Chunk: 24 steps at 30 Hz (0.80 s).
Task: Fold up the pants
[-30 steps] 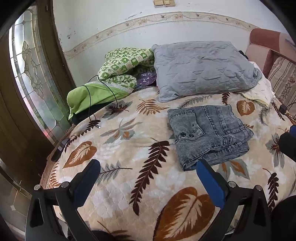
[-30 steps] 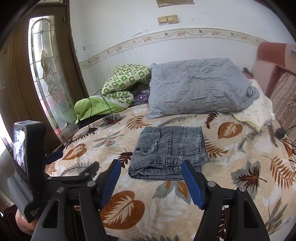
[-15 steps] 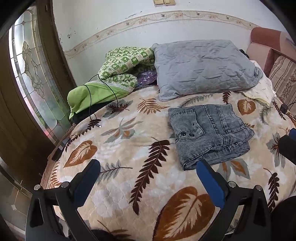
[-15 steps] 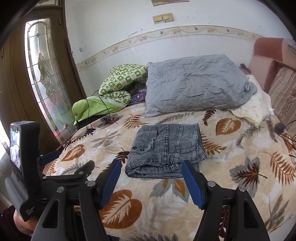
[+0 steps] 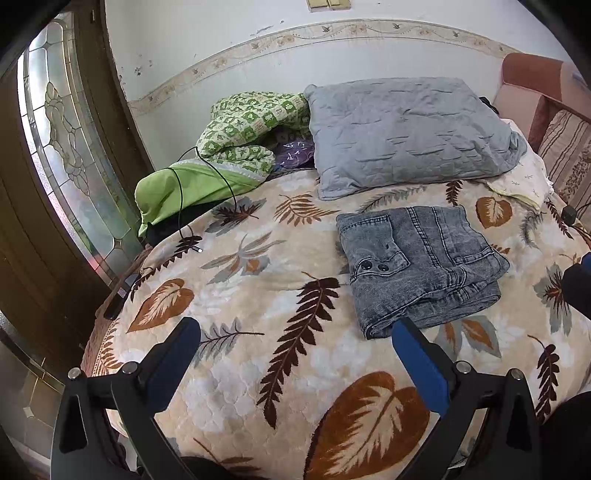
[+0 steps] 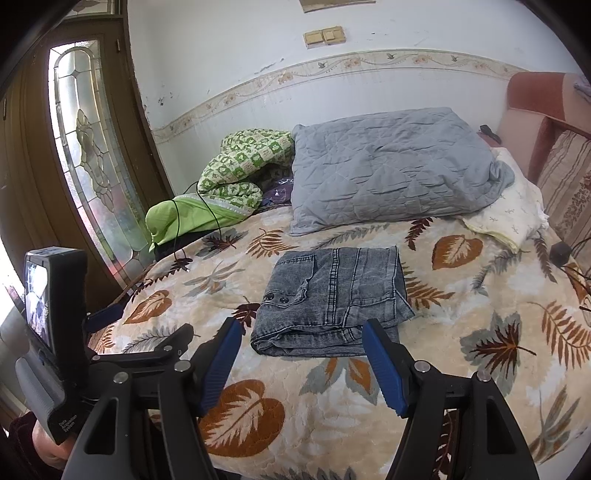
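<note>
Just ahead of our right gripper, beyond its blue fingertips, lie the grey denim pants, folded into a compact stack with two dark buttons on the near left corner. Our jaws stand wide apart with nothing between them, clear of the cloth. From our left gripper the same pants sit ahead and to the right, just past the right finger; those jaws are also spread wide and hold nothing.

Beneath the pants we see a plush blanket printed with brown and grey leaves, covering the whole bed. Farther ahead, against the wall, rests a grey quilted pillow, and to its left a bunched green checked quilt over a bright green cloth, with a thin black cable trailing across it onto the blanket. A pale cream cloth lies to the pillow's right, beside a pinkish headboard. Off to our far left stands a wooden door with leaded glass. The white wall carries a floral border and a pair of switches.
</note>
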Motion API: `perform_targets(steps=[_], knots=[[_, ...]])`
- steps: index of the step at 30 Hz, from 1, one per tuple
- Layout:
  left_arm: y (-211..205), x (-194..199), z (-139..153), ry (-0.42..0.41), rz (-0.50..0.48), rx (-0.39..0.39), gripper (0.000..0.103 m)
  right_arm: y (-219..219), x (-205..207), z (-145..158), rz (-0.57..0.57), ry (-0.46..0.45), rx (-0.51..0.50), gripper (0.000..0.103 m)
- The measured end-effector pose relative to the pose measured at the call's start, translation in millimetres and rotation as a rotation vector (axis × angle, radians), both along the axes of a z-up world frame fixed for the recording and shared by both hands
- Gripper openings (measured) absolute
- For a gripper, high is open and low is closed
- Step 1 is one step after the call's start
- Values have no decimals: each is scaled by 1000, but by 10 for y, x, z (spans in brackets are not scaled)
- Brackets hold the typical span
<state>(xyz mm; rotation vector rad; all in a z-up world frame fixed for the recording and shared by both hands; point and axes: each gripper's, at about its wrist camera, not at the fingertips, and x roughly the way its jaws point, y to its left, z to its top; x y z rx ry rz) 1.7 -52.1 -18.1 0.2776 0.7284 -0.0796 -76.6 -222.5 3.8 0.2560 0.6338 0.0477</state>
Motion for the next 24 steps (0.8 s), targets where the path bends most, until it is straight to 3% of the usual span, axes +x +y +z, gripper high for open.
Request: perform_targets(steps=[24], knots=[[8,-13,88,-23,8,-10,103,15,9,40,14,-4,-8,71]])
